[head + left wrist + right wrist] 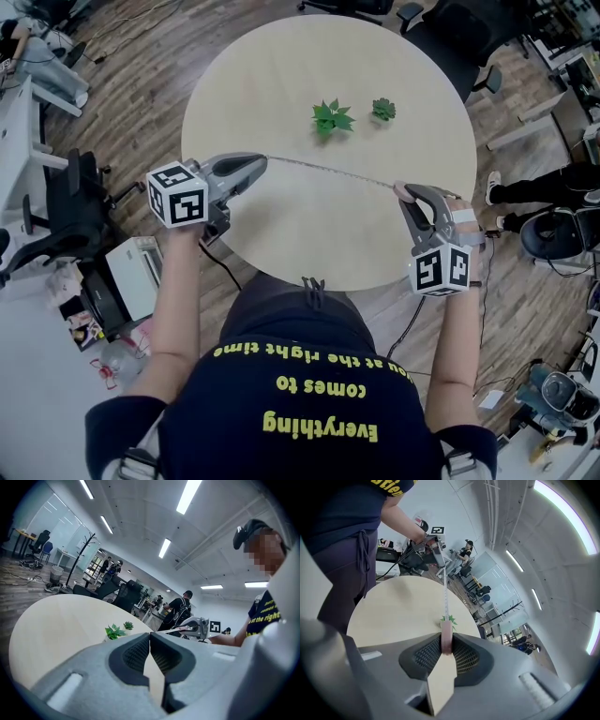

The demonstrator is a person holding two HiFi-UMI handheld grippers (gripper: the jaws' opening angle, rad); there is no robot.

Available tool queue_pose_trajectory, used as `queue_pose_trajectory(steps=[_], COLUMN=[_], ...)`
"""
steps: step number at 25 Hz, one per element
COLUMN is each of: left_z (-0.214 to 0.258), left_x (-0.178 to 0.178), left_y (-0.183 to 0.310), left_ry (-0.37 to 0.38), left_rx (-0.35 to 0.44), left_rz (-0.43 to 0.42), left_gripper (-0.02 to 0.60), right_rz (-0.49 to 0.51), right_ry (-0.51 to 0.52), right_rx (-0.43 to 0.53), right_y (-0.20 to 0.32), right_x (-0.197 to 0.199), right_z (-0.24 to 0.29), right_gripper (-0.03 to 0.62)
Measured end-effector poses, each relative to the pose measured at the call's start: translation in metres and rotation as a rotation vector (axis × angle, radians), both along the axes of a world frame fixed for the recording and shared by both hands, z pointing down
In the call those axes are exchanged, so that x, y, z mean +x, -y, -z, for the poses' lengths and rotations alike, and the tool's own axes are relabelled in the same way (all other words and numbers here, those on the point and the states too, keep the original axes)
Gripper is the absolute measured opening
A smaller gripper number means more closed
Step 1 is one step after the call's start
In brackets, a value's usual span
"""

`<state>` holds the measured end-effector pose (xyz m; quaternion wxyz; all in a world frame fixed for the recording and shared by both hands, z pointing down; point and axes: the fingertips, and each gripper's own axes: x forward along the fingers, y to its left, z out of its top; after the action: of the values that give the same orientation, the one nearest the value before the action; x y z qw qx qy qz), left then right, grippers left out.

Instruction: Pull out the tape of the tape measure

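The left tongs (262, 159) are pinching fully together, and judging by where the line ends, they are gripping the tip of the tape (328, 171). The right tongs (405, 192) are clamping the flat sides of the pink case (446, 639), with the jaws standing part-way apart around it. The tape is spanning the middle of the head view as a thin, nearly straight line. It is running from left of centre to right of centre and hanging above the near half of the round bench (281, 75). Two small plants (331, 116) are sitting further up the frame, apart from the line.

The task looks well along, since a good stretch is already out.

To draw out more, the two tongs should be moving directly away from each other along the tape's own line. That way the blade is leaving the case mouth straight and not scraping or kinking. The thin tip is probably the weak point, so the left jaws should be squeezing hard the whole time. If the tip slips, the spring is likely to snap the tape back. The case should be staying level and untwisted in the right jaws, and the pull should be slow and even.
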<state>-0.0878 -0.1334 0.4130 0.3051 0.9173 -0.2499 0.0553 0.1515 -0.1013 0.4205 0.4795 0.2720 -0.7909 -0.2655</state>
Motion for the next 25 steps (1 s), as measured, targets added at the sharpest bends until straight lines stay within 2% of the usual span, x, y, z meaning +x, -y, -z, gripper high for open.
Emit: queue_pose_trajectory(steps=[11, 25], left_z=[-0.004, -0.009], left_x=[-0.009, -0.03], left_y=[0.001, 0.005], left_ry=[0.005, 0.021], left_rx=[-0.003, -0.007], left_rz=[0.034, 0.083], left_gripper=[0.008, 0.008], right_rz=[-0.044, -0.052], right_ry=[-0.012, -0.068], right_rx=[-0.001, -0.004], right_y=[0.002, -0.001], right_x=[0.017, 0.03], right_z=[-0.002, -0.006], right_gripper=[0.083, 0.083])
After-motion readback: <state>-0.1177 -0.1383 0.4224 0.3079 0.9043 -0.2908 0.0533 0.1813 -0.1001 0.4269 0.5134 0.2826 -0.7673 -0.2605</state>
